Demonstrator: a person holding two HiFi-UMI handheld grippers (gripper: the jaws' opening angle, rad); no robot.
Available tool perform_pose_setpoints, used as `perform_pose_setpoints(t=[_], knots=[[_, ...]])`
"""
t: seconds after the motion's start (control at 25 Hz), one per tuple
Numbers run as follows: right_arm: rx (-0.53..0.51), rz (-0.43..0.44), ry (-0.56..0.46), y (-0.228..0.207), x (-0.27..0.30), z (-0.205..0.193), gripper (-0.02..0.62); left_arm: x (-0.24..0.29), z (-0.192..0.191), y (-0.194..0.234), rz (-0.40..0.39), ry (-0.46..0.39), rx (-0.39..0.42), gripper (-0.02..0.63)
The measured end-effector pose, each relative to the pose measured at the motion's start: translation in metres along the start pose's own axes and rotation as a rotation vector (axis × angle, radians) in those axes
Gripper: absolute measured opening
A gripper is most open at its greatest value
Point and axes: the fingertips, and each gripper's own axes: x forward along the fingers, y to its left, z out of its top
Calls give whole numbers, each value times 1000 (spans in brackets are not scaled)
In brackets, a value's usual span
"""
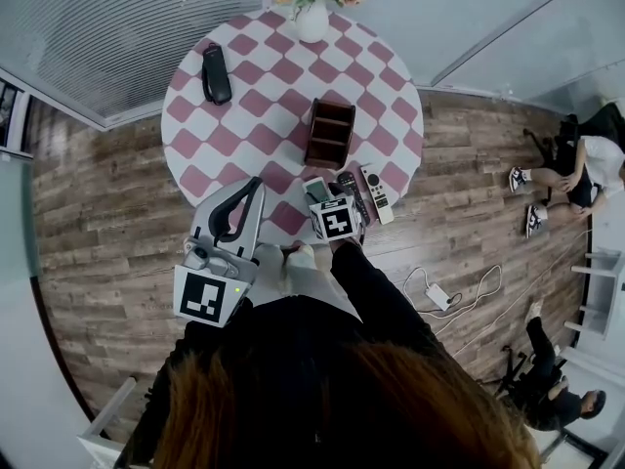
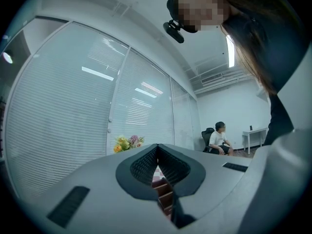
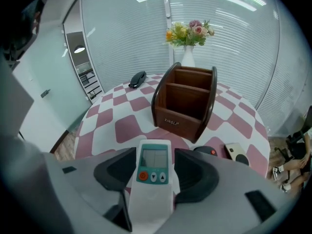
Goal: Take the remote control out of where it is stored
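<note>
right gripper fingers clamp the white remote with the empty wooden holder ahead of them, so keep it level going down; left gripper fingers pinched together, empty.

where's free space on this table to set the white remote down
Bare cloth: left of the wooden organizer, nearer than the black object; also between organizer and vase. Crowded: the near edge, two remotes beside the right tongs.
</note>
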Motion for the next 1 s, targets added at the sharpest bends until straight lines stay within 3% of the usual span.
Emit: perform_pose_setpoints(t=[0.08,0.16,0.24,0.48,0.76,1.0], knots=[[17,3,-26,0,-5,4,242,0,0,0,-2,0,0,9],[34,-7,-51,-3,-11,7,81,0,1,-1,-7,-1,3,9],[53,-10,-84,-5,-17,10,25,1,2,-3,-12,-2,7,9],[161,63,-294,-4,-39,32,15,3,4,-9,-36,-3,16,9],[97,29,-554,-6,-79,69,15,4,4,-15,-60,10,27,9],[68,7,-690,-1,-112,95,15,4,3,-14,-62,12,20,9]])
